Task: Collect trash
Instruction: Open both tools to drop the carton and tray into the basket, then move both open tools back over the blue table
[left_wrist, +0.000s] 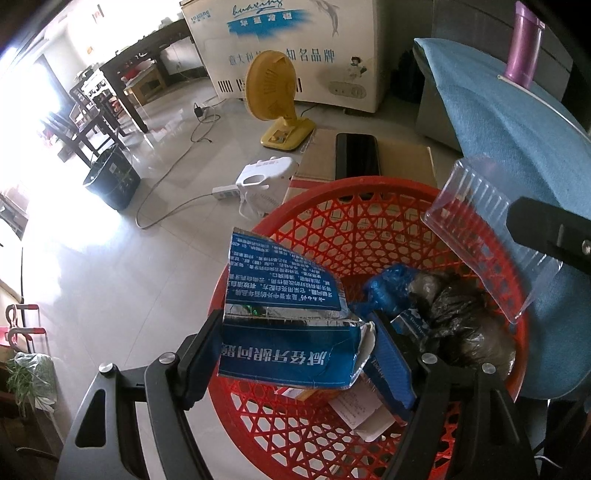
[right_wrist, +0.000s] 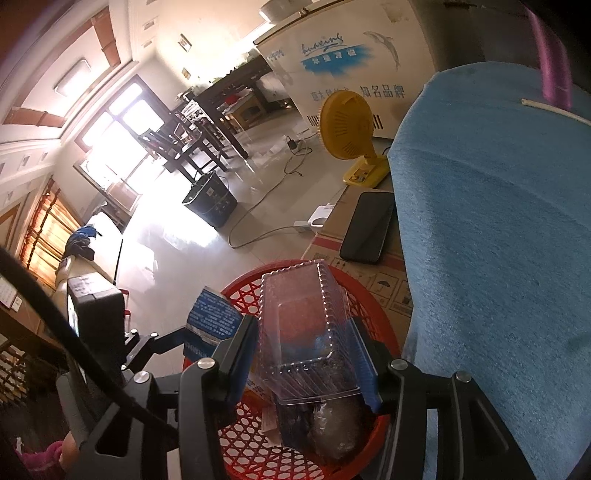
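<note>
My left gripper (left_wrist: 295, 347) is shut on a torn blue toothpaste box (left_wrist: 284, 317) and holds it over the red lattice basket (left_wrist: 369, 192). My right gripper (right_wrist: 303, 350) is shut on a clear plastic clamshell container (right_wrist: 303, 325) above the same basket (right_wrist: 373, 302); the container also shows at the right of the left wrist view (left_wrist: 480, 229). Inside the basket lie a blue bag (left_wrist: 388, 288), a dark crumpled bag (left_wrist: 465, 321) and paper scraps (left_wrist: 358, 410). The toothpaste box also shows in the right wrist view (right_wrist: 212, 314).
A blue cloth-covered table (right_wrist: 498, 240) stands right of the basket, with a purple bottle (left_wrist: 522, 48) on it. A cardboard box (left_wrist: 402, 155) with a black phone (left_wrist: 356, 155) sits behind. A yellow fan (left_wrist: 275, 96), white heater (left_wrist: 266, 173), cables and dark bin (left_wrist: 112, 181) stand on the floor.
</note>
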